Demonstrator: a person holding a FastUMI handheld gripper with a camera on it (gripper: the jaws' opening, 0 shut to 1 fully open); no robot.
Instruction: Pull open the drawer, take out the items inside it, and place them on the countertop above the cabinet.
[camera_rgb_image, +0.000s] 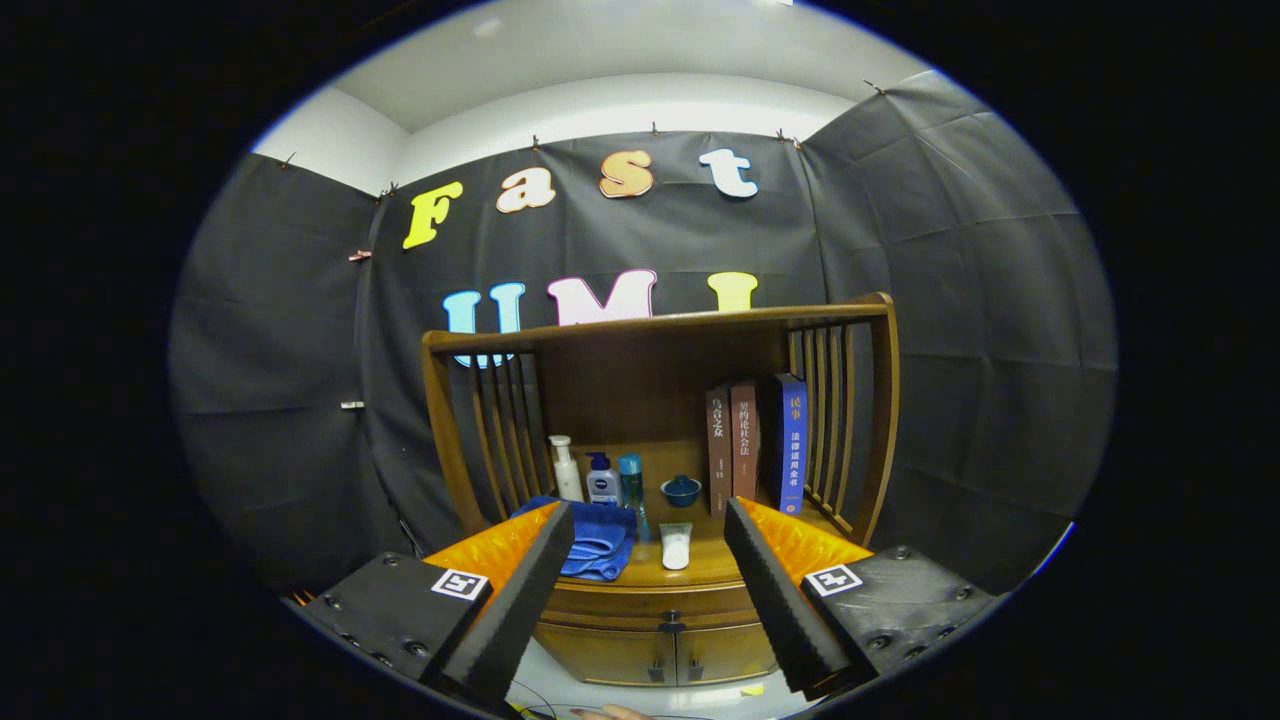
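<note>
Gripper (648, 525) hanging back from the cabinet (660, 640), fingers standing wide apart and holding nothing; the whole unit is showing in the gap between them.

Drawer (665, 604) lying beyond the fingertips, under the countertop edge. It is looking shut, front flush with the frame, a small dark knob (671, 618) sitting at its middle. Below it, two little doors with dark pulls.

Countertop (700, 570) already carrying things: a folded blue towel (598, 540) just beyond the left finger, a small white tube (676, 546) lying flat between the fingers, and behind these a white pump bottle (566, 470), a blue-capped bottle (601, 480), a slim teal bottle (631, 482) and a small blue bowl (681, 490). Books (760, 445) standing upright toward the right finger's side.

Judging progress: this scene is fitting two stages. Either the drawer is closed with its contents inside, or some of the countertop things came out of it and it is shut again. The drawer's inside is hidden, so I cannot tell which.

Drawer itself: warm brown wood, glossy, gently bowed front, shallow, knob small enough to need a careful pinch.
</note>
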